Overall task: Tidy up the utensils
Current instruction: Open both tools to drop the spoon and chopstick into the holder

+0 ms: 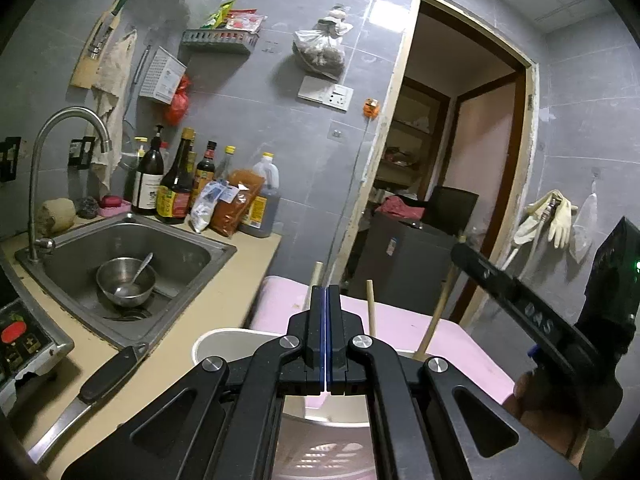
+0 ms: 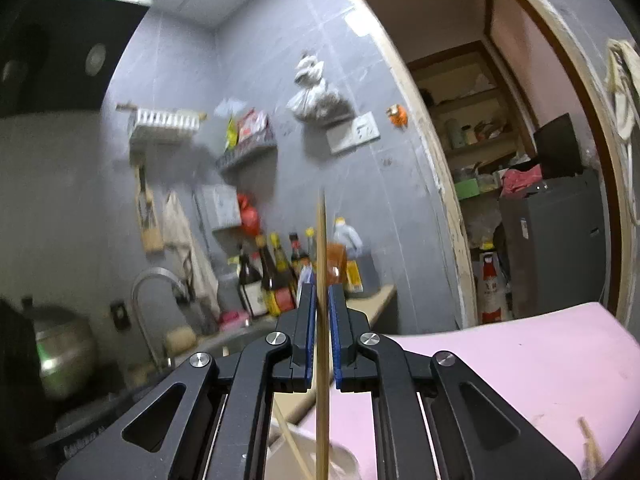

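A: Where the right gripper point(image 2: 320, 300) points, what stands between its pads?
B: A chopstick point(image 2: 321, 320), upright. Slim gaps show on both sides of it, so the jaws are released, not pressing.
A: And under it?
B: A white holder point(image 1: 224, 344) on the counter point(image 1: 224, 296), with more chopsticks point(image 1: 371, 308) leaning in it. A pink board point(image 2: 520, 360) lies just behind.
A: The left gripper point(image 1: 327, 300)?
B: Clenched on nothing, pads touching, hanging over the holder.
A: Anything beside it?
B: A knife point(image 1: 100, 384) lies on the counter to the left. Farther off, the sink point(image 1: 192, 256) has a steel bowl point(image 1: 126, 282) with a spoon point(image 1: 136, 276) in it; bottles point(image 1: 176, 188) stand by the wall.
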### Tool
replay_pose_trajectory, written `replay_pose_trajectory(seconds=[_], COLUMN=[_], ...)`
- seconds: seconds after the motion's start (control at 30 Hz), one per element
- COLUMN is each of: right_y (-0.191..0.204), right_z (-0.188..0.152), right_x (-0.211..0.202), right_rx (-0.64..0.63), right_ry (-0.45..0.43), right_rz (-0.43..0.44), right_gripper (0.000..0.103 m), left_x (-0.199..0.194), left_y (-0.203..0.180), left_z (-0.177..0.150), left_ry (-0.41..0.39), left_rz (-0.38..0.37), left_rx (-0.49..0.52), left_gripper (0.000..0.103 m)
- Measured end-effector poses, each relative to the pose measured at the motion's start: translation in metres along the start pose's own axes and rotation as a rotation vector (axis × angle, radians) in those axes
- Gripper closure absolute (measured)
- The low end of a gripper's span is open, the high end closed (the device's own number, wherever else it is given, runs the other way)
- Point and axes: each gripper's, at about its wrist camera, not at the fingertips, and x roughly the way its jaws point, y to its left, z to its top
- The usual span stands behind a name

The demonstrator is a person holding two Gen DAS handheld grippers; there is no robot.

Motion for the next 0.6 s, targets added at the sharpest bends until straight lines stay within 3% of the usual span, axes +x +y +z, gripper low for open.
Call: replay_pose_trajectory(seconds=[0.07,0.2,0.27,0.33,0.6], right_y=[-0.001,-0.006,-0.008,-0.011,-0.028], right_z=[0.0,0.002,0.006,0.012,0.038], right_x=[-0.005,-0.022,-0.032,-0.045,-0.091], right_rx=[-0.019,-0.05,-0.064,-0.085,-0.142], right_ry=[0.028,0.043,0.034,0.01,-0.065], right_rz=[0.006,0.003,-0.004,-0.018,-0.078], right_gripper=[0.079,0.072,0.061,0.052,0.025], left_x=[-0.002,-0.006,-0.008,-0.009,-0.019], left_y=[-0.004,-0.016,-0.024,-0.031,-0.066], left_z=[0.0,0.002,0.003,0.005,0.012], left_ry=[0.005,0.01,0.012,0.009,-0.02], left_rz=[-0.017,-0.037,-0.044,-0.058,-0.12], left_rx=[0.001,0.013,0.024,0.03,0.039], left_gripper=[0.103,0.102,0.098,0.083,0.048])
